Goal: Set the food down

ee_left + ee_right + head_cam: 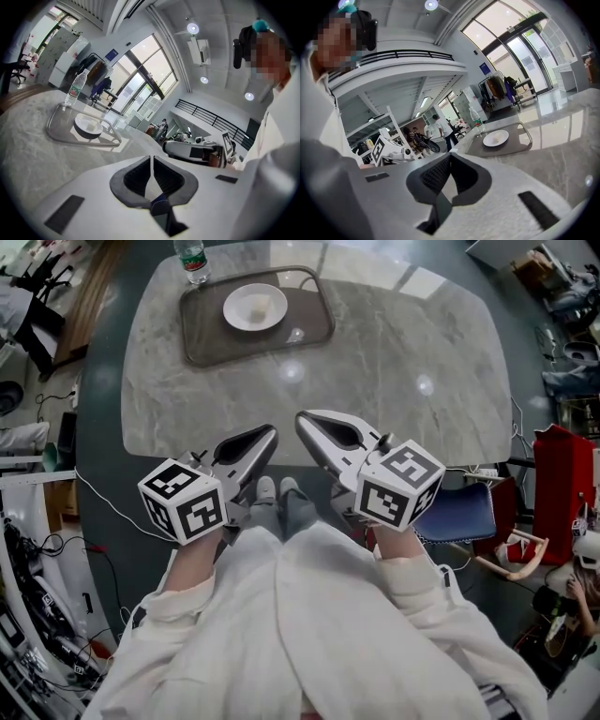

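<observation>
We hold left tongs (270, 434) and right tongs (302, 418) clenched, empty, well short of tray (202, 345) on desk (403, 381). Food (258, 306) on plate (236, 317) in tray; bottle (192, 261) just beyond. Looks set down; we'd steer clear, avoid nudging tray.

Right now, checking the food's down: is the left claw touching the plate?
Apart. Head view: left claw at the table's near edge, plate on the far side.

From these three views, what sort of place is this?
Probably a large open-plan workspace or lab hall: an indoor mezzanine railing, tall glass doors, and loose cables on the floor around the marble table.
</observation>
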